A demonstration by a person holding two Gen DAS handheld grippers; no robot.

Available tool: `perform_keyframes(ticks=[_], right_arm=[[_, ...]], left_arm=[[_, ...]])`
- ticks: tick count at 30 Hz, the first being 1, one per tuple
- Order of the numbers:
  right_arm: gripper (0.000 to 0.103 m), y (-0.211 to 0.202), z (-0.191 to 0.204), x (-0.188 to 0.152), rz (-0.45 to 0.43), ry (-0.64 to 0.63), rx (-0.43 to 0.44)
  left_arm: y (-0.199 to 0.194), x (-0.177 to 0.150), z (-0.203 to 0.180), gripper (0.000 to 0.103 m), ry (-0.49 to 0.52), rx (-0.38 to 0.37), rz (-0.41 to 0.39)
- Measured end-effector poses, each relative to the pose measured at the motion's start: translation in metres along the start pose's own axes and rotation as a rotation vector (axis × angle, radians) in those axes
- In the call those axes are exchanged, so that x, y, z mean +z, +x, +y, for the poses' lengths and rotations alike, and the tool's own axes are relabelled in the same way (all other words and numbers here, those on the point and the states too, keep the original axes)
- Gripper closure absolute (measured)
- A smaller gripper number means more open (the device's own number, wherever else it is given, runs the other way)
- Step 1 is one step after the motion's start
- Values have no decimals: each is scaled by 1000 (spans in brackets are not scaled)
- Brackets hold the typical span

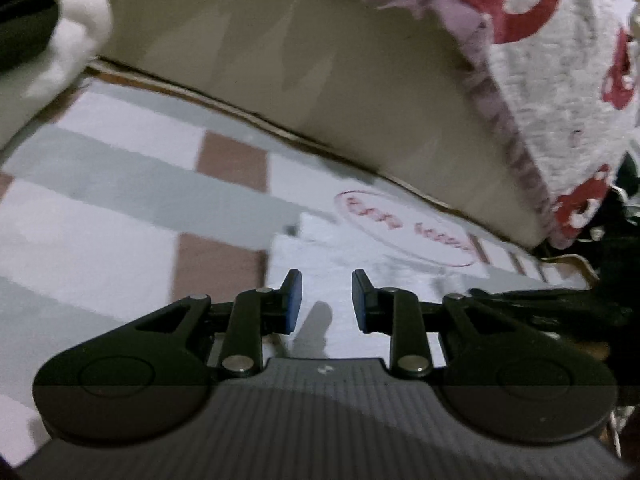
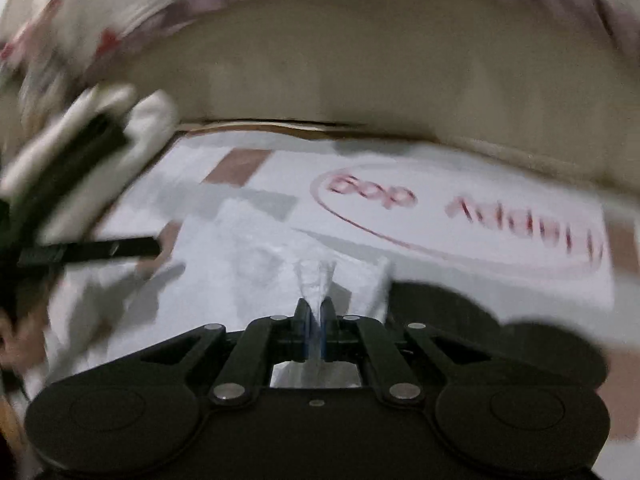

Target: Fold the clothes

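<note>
Right now the white shirt (image 2: 248,248) with grey and brown blocks and a red oval print (image 2: 460,216) lies spread flat, just in front of the beige mattress side (image 2: 360,80). It does not look folded yet, though the pictures are blurry.

On the near side of the red oval, the right gripper (image 2: 316,328) is squeezed tight on a little pinch of the white cloth, which sticks up between its blue pads.

Also near that oval, the left gripper (image 1: 326,300) hangs just over the shirt. Its jaws stand a little apart and hold nothing.

I think the folding is only starting. The pinched edge must be lifted over, and most folds are left.
</note>
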State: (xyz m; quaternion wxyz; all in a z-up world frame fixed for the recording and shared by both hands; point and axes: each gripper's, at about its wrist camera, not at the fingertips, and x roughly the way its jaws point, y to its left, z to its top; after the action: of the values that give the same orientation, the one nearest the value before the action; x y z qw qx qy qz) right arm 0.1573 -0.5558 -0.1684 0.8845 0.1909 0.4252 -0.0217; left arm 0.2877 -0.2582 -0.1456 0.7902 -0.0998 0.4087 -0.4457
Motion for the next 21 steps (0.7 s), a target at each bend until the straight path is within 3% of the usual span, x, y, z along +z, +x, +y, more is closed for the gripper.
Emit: perform_keyframes(ticks=[3, 7, 8, 9, 10, 13, 14, 16, 18, 21], right_arm=[[99, 1, -16, -15, 9, 127, 20], [99, -15, -7, -28, -42, 98, 53], [99, -17, -4, -28, -55, 77, 65], [99, -21, -2, -26, -68, 66, 79], [99, -26, -2, -25, -84, 62, 98], [99, -35, 1, -23, -131, 47, 127], [99, -37, 2, -24, -147, 35, 125], [99, -39, 2, -26, -165, 22, 114], [99, -40, 2, -28, -175, 14, 103], [99, -33, -1, -31, -146, -2, 63]], left_arm=[[7, -3, -8, 61, 52, 24, 25], [21, -9, -9, 62, 76, 72, 79], [24, -11, -8, 65, 67, 68, 85], [25, -12, -9, 97, 72, 68, 72], [24, -12, -11, 103, 86, 75, 49], [0, -5, -30, 103, 160, 148, -122], [-10, -2, -34, 103, 173, 144, -191], [-24, 2, -35, 103, 170, 68, -242], [-20, 1, -30, 103, 150, 47, -177], [1, -3, -17, 91, 122, 189, -50]])
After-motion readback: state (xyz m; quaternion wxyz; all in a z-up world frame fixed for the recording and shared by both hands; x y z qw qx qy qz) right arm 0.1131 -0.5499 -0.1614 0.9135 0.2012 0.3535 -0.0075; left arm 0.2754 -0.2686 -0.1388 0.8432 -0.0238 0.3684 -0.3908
